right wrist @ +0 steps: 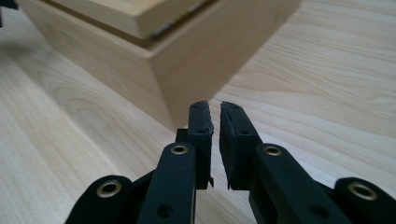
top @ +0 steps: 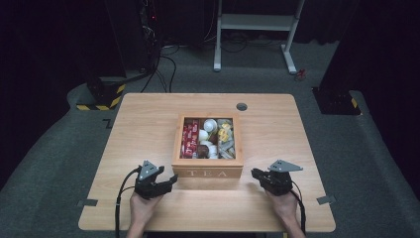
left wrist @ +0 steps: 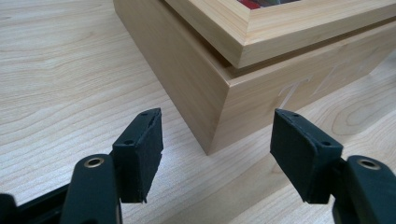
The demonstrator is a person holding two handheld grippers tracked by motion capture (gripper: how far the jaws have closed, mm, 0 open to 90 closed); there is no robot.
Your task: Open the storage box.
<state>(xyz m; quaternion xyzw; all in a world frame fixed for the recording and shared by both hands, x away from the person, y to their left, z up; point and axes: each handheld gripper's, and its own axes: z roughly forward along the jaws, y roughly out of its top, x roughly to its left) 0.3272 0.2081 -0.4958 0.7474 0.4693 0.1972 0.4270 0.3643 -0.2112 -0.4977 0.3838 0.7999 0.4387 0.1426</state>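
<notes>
The left gripper [top: 172,179] sits low on the table [top: 143,119] with its jaws spread wide and nothing between them, aimed at the near left corner of the tea box [top: 208,172]. In the left gripper view that corner stands just beyond the two pads, not touched by either. I read the stance as a readiness to steady or take the box at that corner.

The right gripper [top: 253,173] mirrors it on the other side, but its jaws are drawn almost together, only a thin slit left between the pads, with nothing caught in it. It points at the near right corner of the box, close to it but apart from it. With jaws that narrow it looks set to nudge or slip under an edge, not to clamp.

The box rests near the middle of the table, between the two grippers, its lettered front face towards the person. Its lid [left wrist: 261,28] seems down and slightly overhangs the body; through its top pane packets and pods [top: 208,138] show in compartments. The box is close to square, a little wider across the table than deep, so its long axis runs left to right, parallel to the near edge.
</notes>
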